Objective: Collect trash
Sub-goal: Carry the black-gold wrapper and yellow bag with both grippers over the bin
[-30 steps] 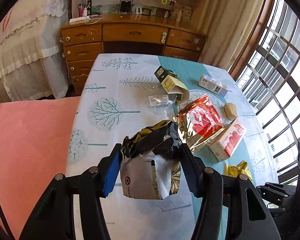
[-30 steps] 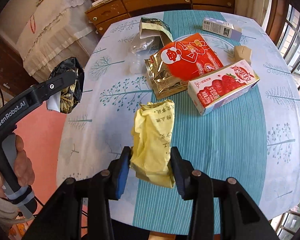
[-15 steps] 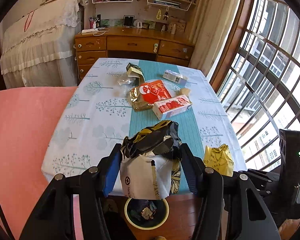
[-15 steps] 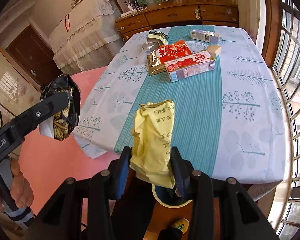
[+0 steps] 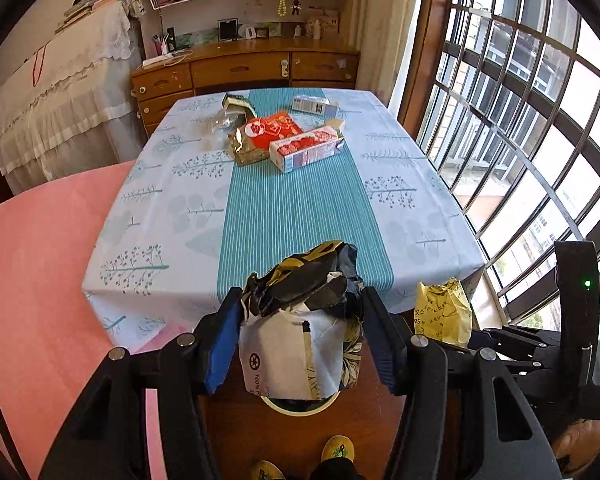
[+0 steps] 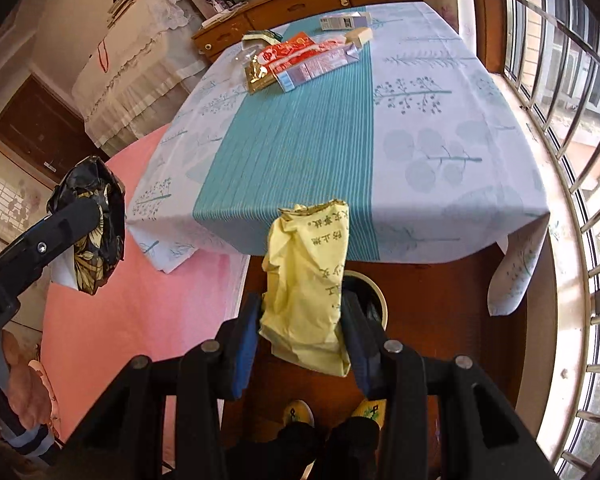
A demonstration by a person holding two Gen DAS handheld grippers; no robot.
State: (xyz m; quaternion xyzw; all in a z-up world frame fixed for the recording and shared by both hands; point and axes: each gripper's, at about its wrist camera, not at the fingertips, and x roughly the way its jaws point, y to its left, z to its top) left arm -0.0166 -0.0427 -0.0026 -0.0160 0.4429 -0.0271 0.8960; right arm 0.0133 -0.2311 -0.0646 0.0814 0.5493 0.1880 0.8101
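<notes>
- The worktop (image 5: pixel 300 208), under a cloth with a teal stripe, carries more trash at its far end: a red foil snack bag (image 5: pixel 266 136), a strawberry carton (image 5: pixel 306 150) and a small white box (image 5: pixel 314 105). These are for later; the step now, as I judge it, is to drop what is already held.
- The waste bin (image 6: pixel 374 300) stands on the wooden floor just in front of the near edge of the worktop, close to the person's shoes. In both views it is mostly hidden behind the held pieces, so only part of the rim shows.
- The left tongs (image 5: pixel 300 336) pinch a crumpled black-and-white wrapper (image 5: pixel 300 320), which hangs in front of the bin's rim (image 5: pixel 300 410) in the left view.
- The right tongs (image 6: pixel 300 320) pinch a yellow paper bag (image 6: pixel 308 288), with the bin just behind it and a little to the right.
- To do it well, I think each piece should be brought over the middle of the opening and lowered before the tongs spread, because light paper can drift and land on the floor.
- It seems safer to release one piece and then the other, so the two tongs do not knock together.
</notes>
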